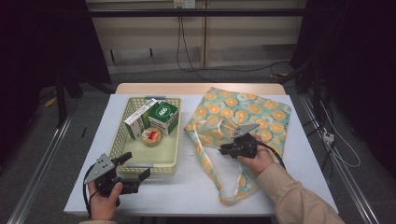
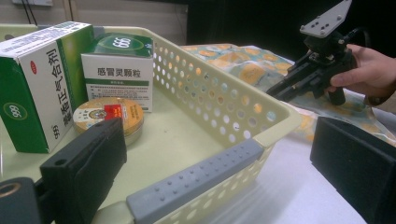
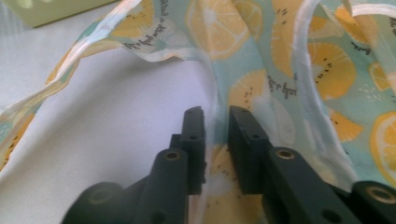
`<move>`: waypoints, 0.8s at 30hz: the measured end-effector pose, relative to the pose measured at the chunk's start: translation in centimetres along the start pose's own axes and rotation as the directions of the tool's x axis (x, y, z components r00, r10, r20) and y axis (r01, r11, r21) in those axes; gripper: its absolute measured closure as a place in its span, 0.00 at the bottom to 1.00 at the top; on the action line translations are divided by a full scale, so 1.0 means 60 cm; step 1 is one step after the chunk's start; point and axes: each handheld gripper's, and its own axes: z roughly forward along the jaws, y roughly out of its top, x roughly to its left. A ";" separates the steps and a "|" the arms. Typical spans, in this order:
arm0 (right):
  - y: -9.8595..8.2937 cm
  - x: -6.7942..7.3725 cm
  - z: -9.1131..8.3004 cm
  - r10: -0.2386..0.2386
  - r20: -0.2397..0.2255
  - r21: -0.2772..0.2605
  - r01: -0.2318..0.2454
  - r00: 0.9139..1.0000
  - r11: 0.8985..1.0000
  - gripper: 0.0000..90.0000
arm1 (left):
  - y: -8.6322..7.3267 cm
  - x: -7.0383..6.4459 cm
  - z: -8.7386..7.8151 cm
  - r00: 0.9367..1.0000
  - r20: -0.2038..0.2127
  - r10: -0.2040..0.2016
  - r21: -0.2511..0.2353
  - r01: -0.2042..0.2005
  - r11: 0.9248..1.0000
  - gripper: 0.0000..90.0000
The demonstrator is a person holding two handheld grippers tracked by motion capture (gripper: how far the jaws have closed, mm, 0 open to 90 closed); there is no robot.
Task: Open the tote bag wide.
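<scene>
A fabric bag [image 1: 243, 112] printed with lemon slices lies flat on the right of the white table [image 1: 187, 186]. My right gripper [image 1: 224, 149] is at the bag's mouth. In the right gripper view its jaws [image 3: 215, 114] stand almost together with the bag's [image 3: 289, 60] white hem pinched between them. A pale yellow perforated basket [image 1: 116, 140] on the left holds two green and white medicine boxes [image 1: 163, 116] and a round tin [image 1: 152, 136]. My left gripper [image 1: 136, 164] is open at the basket's near end, its jaws [image 2: 219, 177] straddling the basket's grey handle [image 2: 196, 179].
The two boxes [image 2: 39, 84] stand upright at the basket's far end, with the tin [image 2: 109, 114] lying flat in front of them. Bare table runs between basket and bag. Cables trail across the floor beyond the table's far edge.
</scene>
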 end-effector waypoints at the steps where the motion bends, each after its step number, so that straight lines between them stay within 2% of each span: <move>1: 0.000 -0.002 0.000 0.008 0.001 -0.002 -0.008 1.000 1.000 0.92 | 0.000 -0.001 0.000 1.000 -0.001 -0.001 -0.001 0.001 1.000 0.04; 4: -0.001 -0.006 0.000 0.045 -0.003 -0.006 -0.045 0.999 0.999 1.00 | 0.000 -0.001 0.001 1.000 0.000 0.001 0.000 -0.001 1.000 0.04; 7: 0.003 0.001 -0.001 0.034 0.004 0.013 -0.035 0.999 0.999 1.00 | 0.000 -0.001 0.001 1.000 0.000 0.000 0.000 0.000 1.000 0.04; 9: 0.004 0.011 -0.005 0.049 -0.058 0.027 -0.047 0.997 0.999 1.00 | 0.000 -0.001 0.000 1.000 0.000 -0.002 -0.002 0.002 1.000 0.04; 13: 0.005 0.039 -0.011 0.012 -0.125 0.058 -0.004 0.992 0.998 1.00 | 0.000 -0.001 -0.001 1.000 -0.002 -0.001 -0.001 0.001 1.000 0.04; 14: 0.005 0.042 -0.011 0.019 -0.147 0.060 -0.011 0.989 0.998 1.00 | 0.000 -0.001 -0.001 1.000 -0.001 -0.002 -0.001 0.002 1.000 0.04; 15: 0.002 0.042 -0.010 0.043 -0.190 0.062 -0.032 0.981 0.998 1.00 | 0.000 -0.001 -0.001 1.000 0.000 -0.002 -0.001 0.002 1.000 0.04; 16: 0.000 0.041 -0.009 0.051 -0.202 0.058 -0.040 0.978 0.998 1.00 | 0.000 -0.001 -0.001 1.000 -0.001 0.000 0.000 0.000 1.000 0.04; 19: -0.001 0.034 -0.017 0.054 -0.168 0.019 -0.052 0.984 0.998 0.88 | 0.001 -0.002 -0.001 1.000 -0.002 0.001 -0.001 -0.001 1.000 0.04; 21: 0.002 0.027 -0.028 0.050 -0.142 -0.024 -0.054 0.989 0.998 0.87 | 0.000 -0.001 -0.001 1.000 -0.003 0.000 0.000 0.000 1.000 0.04; 24: 0.003 0.017 -0.040 0.043 -0.065 -0.042 -0.046 0.997 0.998 0.83 | 0.000 -0.001 -0.001 1.000 -0.002 -0.002 0.000 0.002 1.000 0.04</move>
